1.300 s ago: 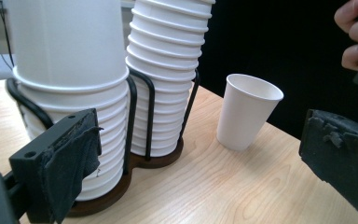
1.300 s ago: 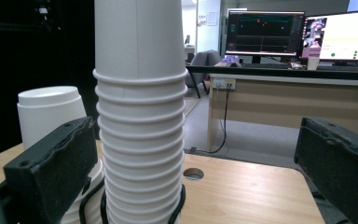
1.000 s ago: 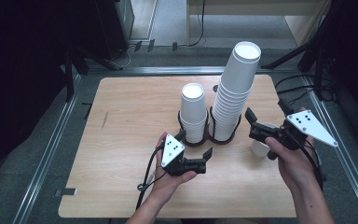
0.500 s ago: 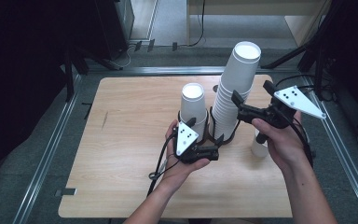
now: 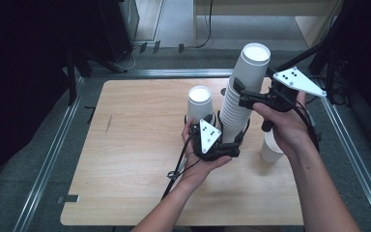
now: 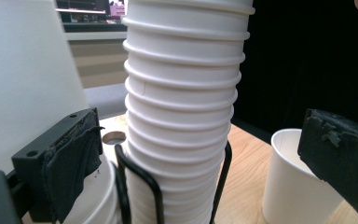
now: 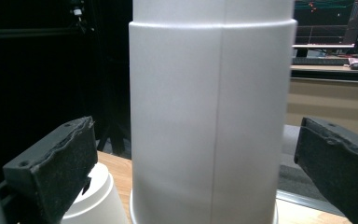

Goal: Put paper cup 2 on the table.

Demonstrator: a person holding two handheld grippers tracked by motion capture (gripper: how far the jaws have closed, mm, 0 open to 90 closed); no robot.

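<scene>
A tall stack of white paper cups and a shorter stack stand upside down in a black wire holder at mid table. My left gripper is open at the tall stack's base; in the left gripper view the ribbed stack rises between its spread jaws. My right gripper is open around the upper cups, and the top cup stands between its pads without visible contact. A single cup stands upright on the table, right of the holder.
The wooden table has bare room on its left half and along the front. A metal rail frames it. Cables and dark stands lie behind the far edge. The single cup is close to my left gripper's right pad.
My right gripper has risen and moved left from beside the single cup to the top of the tall stack. My left gripper has moved right and forward to that stack's base.
</scene>
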